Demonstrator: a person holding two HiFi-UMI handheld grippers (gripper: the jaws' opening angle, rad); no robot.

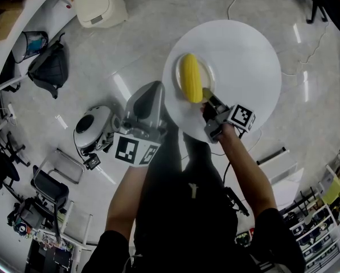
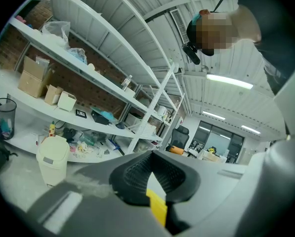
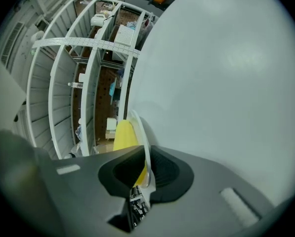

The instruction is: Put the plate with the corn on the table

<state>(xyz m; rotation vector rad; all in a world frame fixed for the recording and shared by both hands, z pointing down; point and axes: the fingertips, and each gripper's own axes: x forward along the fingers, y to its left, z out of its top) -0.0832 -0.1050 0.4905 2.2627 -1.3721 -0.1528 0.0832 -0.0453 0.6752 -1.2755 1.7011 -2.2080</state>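
White bin (image 1: 98, 3) and black bag (image 1: 49, 67) lie on the floor, upper left. My right gripper (image 1: 208, 98) pinches the white plate (image 1: 208, 73) by its rim, yellow corn (image 1: 191, 78) on it, at the round bench's (image 1: 244, 56) left side; my left gripper (image 1: 154, 87) is pressed together

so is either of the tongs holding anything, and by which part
The right tongs grip the plate by its rim, with the corn lying on it. The left tongs hold nothing.

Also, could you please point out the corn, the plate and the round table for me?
corn (image 1: 191, 77): head view, middle of the cob.
plate (image 1: 209, 73): head view, bare rim right of the corn.
round table (image 1: 244, 50): head view, bare top.
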